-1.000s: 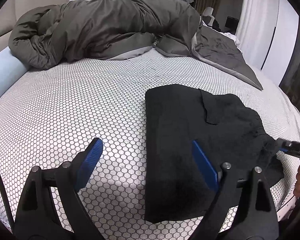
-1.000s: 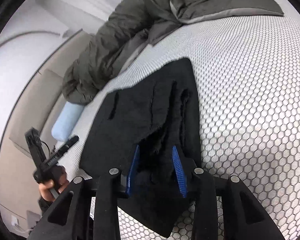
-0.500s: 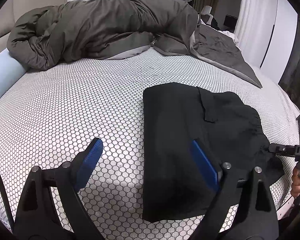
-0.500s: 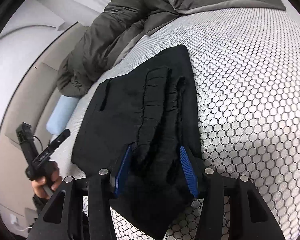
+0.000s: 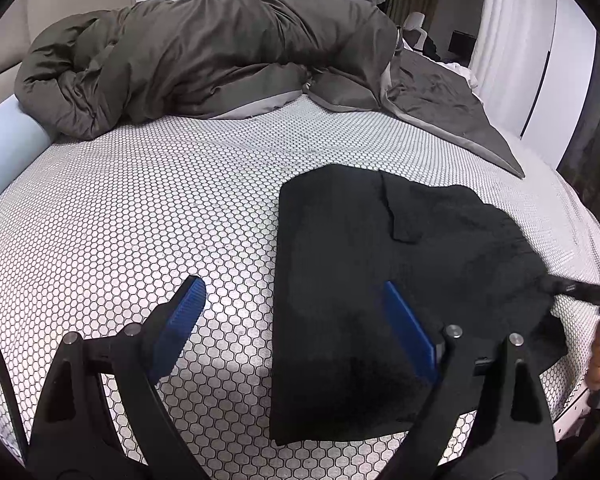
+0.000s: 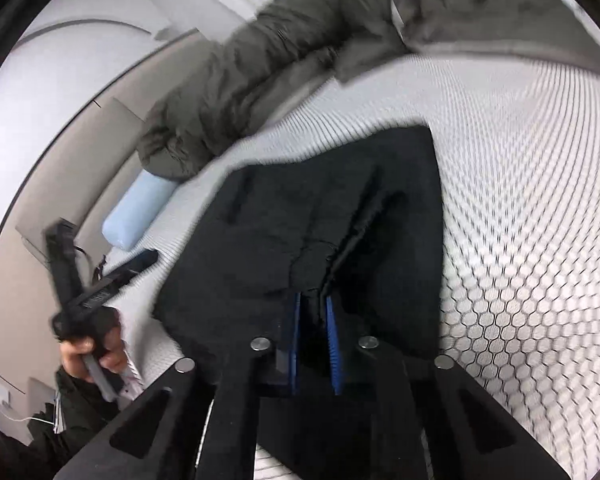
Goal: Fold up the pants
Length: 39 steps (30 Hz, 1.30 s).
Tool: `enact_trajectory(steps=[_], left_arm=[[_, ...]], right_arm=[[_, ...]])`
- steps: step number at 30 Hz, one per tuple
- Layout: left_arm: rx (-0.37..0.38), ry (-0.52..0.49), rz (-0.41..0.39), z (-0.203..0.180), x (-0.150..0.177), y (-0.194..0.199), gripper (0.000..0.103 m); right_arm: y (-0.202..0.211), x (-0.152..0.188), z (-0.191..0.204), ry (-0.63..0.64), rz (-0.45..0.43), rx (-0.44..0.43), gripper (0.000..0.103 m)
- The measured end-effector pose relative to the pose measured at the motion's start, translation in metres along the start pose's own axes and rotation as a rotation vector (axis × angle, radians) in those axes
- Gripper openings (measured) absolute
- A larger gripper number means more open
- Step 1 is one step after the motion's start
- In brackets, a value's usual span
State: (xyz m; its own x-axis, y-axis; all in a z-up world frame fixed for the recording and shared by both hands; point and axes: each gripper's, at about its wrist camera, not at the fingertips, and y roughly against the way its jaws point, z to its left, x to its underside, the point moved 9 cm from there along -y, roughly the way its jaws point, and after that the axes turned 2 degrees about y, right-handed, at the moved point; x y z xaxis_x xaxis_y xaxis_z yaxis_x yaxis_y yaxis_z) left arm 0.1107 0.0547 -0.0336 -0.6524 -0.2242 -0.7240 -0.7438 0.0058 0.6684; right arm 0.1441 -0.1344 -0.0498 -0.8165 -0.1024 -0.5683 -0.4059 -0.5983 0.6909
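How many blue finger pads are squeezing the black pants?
2: both pads of the right gripper pinch the black pants. The left gripper gapes open above them.

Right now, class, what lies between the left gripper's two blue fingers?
In the left wrist view, the open left gripper has only bare honeycomb-patterned bed cover and the left edge of the black pants between its fingers; neither pad touches the cloth.

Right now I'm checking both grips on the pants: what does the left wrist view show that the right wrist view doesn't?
Only the left wrist view: the left gripper, jaws wide open, empty, above the black pants.

Only the right wrist view: the right gripper, whose jaws have just been closing, pinching a bunched fold of the pants, and the person's hand.

Both: pants, honeycomb-patterned bed cover, grey duvet, pale blue bolster.
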Motion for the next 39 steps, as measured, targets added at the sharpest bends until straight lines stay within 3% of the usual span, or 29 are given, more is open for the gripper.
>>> enact_trajectory(steps=[3,6,7,10,11,13,16,18,20,22,25,27,30,33,39], left_arm=[[0.004,-0.001,-0.002,0.005,-0.001,0.002,0.088],[0.007,0.006,0.002,0.01,0.0,0.004,0.088],[0.009,0.005,0.005,0.011,0.001,0.005,0.089],[0.008,-0.018,0.028,0.009,0.006,0.001,0.09],[0.005,-0.03,0.03,0.007,0.007,0.0,0.09],[0.018,-0.088,0.027,-0.004,0.009,0.002,0.09],[0.069,-0.187,-0.017,-0.028,0.011,0.012,0.09],[0.114,-0.261,-0.002,-0.049,0.02,0.009,0.09],[0.147,-0.329,0.057,-0.066,0.034,0.0,0.09],[0.165,-0.416,0.098,-0.083,0.048,-0.011,0.09],[0.155,-0.503,0.105,-0.088,0.061,-0.023,0.097],[0.145,-0.496,0.129,-0.078,0.065,-0.029,0.1],[0.141,-0.453,0.147,-0.059,0.065,-0.029,0.102],[0.152,-0.43,0.188,-0.045,0.069,-0.027,0.103],[0.149,-0.369,0.184,-0.027,0.061,-0.021,0.103]], right_arm=[[0.035,-0.005,0.031,0.039,-0.07,-0.003,0.01],[0.058,0.007,0.045,0.066,-0.085,0.032,0.01],[0.058,0.013,0.042,0.066,-0.073,0.04,0.01],[0.027,0.034,0.005,0.04,0.035,0.174,0.013],[0.011,0.045,-0.009,0.032,0.106,0.198,0.017],[0.006,0.05,-0.014,0.018,0.141,0.198,0.02],[0.036,0.025,0.015,0.133,-0.015,0.255,0.03],[0.043,0.014,0.035,0.185,-0.106,0.244,0.056],[0.024,0.009,0.057,0.224,-0.108,0.22,0.065],[-0.003,0.014,0.074,0.286,-0.066,0.191,0.065],[-0.053,0.028,0.075,0.387,0.055,0.253,0.066],[-0.075,0.037,0.053,0.428,0.138,0.361,0.066],[-0.067,0.04,0.049,0.46,0.136,0.382,0.066],[-0.05,0.042,0.036,0.545,0.12,0.516,0.068],[-0.037,0.05,0.028,0.531,0.074,0.479,0.075]])
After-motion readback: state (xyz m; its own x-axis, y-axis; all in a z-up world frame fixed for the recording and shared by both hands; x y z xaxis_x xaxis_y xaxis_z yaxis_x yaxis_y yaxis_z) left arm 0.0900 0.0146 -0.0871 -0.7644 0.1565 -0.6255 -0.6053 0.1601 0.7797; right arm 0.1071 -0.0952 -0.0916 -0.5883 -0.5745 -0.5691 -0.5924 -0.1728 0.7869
